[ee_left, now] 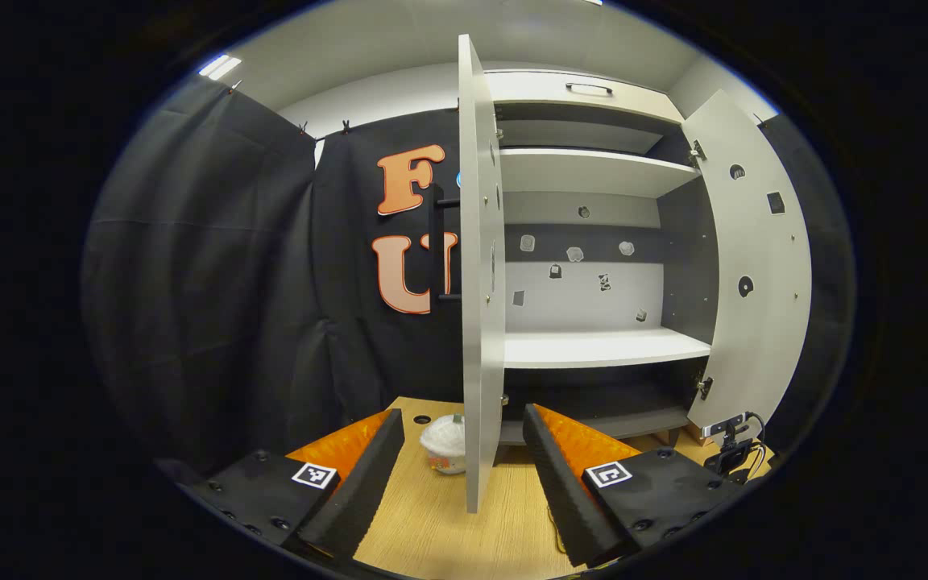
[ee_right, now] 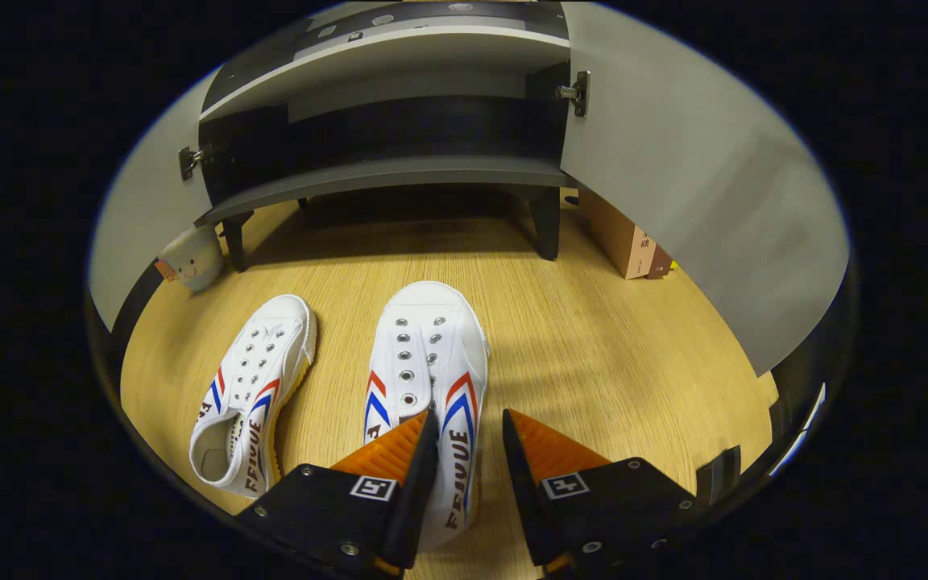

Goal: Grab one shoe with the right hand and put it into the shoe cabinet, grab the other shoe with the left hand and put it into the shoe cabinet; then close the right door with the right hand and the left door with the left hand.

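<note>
My right gripper (ee_right: pixel 468 431) hangs open over the right shoe (ee_right: pixel 430 362), one finger above its opening, not clamped. The other shoe (ee_right: pixel 250 395) lies left. My left gripper (ee_left: pixel 464 435) gapes empty, facing the open shoe cabinet (ee_left: pixel 601 346).

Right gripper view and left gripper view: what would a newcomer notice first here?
In the right gripper view, two white shoes lie on the wooden floor before the cabinet: the left shoe apart, the right shoe with one side between the open fingers of the right gripper. In the left gripper view, the shoe cabinet stands with both doors open and bare shelves, beyond the open left gripper.
</note>
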A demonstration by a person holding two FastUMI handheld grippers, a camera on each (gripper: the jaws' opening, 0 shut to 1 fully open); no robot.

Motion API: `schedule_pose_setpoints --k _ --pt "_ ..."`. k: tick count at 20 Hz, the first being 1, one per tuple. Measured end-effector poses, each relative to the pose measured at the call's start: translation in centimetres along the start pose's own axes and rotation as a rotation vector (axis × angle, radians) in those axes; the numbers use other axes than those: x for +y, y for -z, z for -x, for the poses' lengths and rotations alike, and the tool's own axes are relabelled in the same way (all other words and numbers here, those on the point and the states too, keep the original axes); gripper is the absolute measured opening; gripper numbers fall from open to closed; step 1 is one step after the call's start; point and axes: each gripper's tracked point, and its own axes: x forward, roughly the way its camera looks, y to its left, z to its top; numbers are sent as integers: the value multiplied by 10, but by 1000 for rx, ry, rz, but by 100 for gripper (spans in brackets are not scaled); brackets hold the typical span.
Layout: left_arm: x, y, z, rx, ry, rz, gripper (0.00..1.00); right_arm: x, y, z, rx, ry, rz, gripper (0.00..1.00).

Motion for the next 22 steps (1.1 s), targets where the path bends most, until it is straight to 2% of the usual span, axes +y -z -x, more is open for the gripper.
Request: schedule_pose_setpoints --k 4,5,6,9,11,16,22 --pt "5 3 1 5 -11 -1 96 5 2 -3 19 -10 -3 33" --pt "5 3 2 6 -12 0 99 4 1 -3 18 -3 -2 29" --pt "4 3 2 6 -13 1 96 3 0 -3 17 7 -8 27" --pt "5 3 2 5 -12 -2 99 -1 -4 -2 16 24 -25 6" --pt "5 4 3 4 -11 -2 96 -5 -13 3 -11 46 -38 1" --pt "6 3 5 -5 -6 8 96 1 -38 33 -69 40 -61 0" --pt "3 3 7 -16 21 21 96 10 -99 90 -168 13 -71 0"
